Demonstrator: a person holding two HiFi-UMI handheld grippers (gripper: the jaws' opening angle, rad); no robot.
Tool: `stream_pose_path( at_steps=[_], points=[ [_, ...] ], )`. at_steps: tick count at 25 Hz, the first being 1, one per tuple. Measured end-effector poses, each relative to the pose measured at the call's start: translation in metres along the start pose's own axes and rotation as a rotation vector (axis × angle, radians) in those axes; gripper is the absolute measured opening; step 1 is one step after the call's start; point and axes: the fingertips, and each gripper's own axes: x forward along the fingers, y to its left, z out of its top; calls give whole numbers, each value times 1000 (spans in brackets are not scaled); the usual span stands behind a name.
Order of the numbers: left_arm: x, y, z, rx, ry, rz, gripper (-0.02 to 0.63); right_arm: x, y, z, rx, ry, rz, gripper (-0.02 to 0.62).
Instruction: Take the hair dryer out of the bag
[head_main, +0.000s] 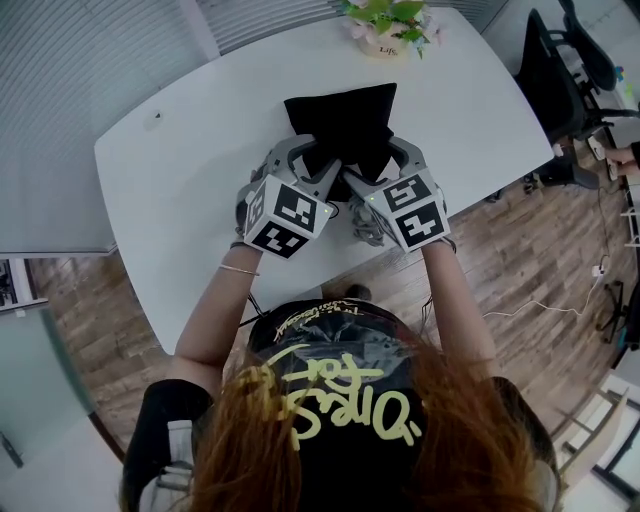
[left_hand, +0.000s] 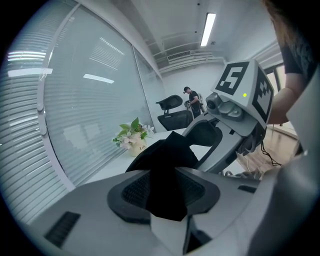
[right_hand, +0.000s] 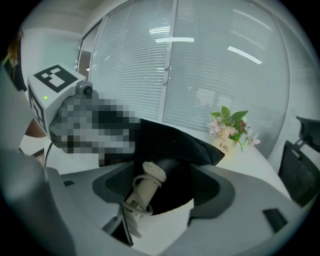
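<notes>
hair dryer handle points out of bag toward you | your right gripper released, astride it | left gripper released, bag edge between

The bag is black, the hair dryer cream, the table white.

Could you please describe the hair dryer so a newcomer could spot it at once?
Find the white rounded table; on it sits a black cloth bag. From the bag's mouth, between the right tongs, pokes the hair dryer's cream plastic handle with looped cord, the only pale thing against the dark fabric.
</notes>
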Motion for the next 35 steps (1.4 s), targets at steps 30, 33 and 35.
stream_pose_path(
  at_steps=[30, 33, 35],
  points=[
    [29, 14, 17, -180, -72, -97, 8, 39, 20, -32, 353, 153, 83, 321],
    [32, 13, 13, -204, -75, -124, 8, 45, 15, -32, 265, 174, 61, 321],
    [31, 12, 10, -201, -70, -133, 9, 45, 14, -33, 256, 176, 56, 318]
  ],
)
